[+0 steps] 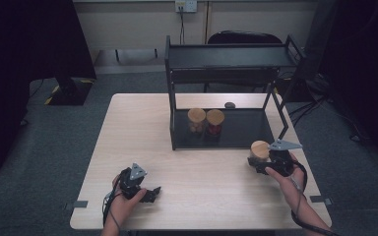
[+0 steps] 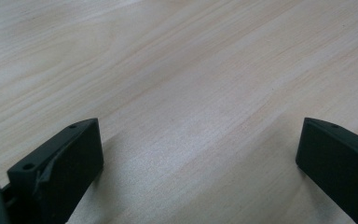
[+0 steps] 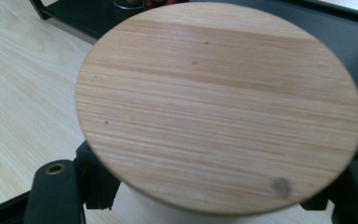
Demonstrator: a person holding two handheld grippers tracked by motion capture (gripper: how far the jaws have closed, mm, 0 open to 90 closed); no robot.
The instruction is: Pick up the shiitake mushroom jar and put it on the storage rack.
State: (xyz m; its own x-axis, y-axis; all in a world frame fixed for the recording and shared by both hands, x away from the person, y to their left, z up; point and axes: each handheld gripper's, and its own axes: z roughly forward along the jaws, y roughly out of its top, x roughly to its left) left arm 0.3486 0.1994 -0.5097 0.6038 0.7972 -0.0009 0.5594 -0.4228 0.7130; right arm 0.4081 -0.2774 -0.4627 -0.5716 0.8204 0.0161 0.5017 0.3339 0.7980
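Observation:
A jar with a round wooden lid (image 1: 259,150) hangs just above the table, off the front right corner of the black rack. My right gripper (image 1: 257,165) is shut on the jar below the lid. In the right gripper view the wooden lid (image 3: 219,102) sits close to the camera, with the black jaws of the right gripper (image 3: 219,193) pressed against the jar's pale body on either side. My left gripper (image 1: 152,191) rests low near the table's front left. Its jaws stand wide apart, and the left gripper (image 2: 200,140) has bare wood between them.
A black two-level rack (image 1: 226,56) stands at the table's back middle. On its lower tray (image 1: 248,130) stand two jars with wooden lids, one pale (image 1: 196,120), one with red contents (image 1: 215,121). A small dark object (image 1: 230,104) lies behind the rack. A chair stands beyond.

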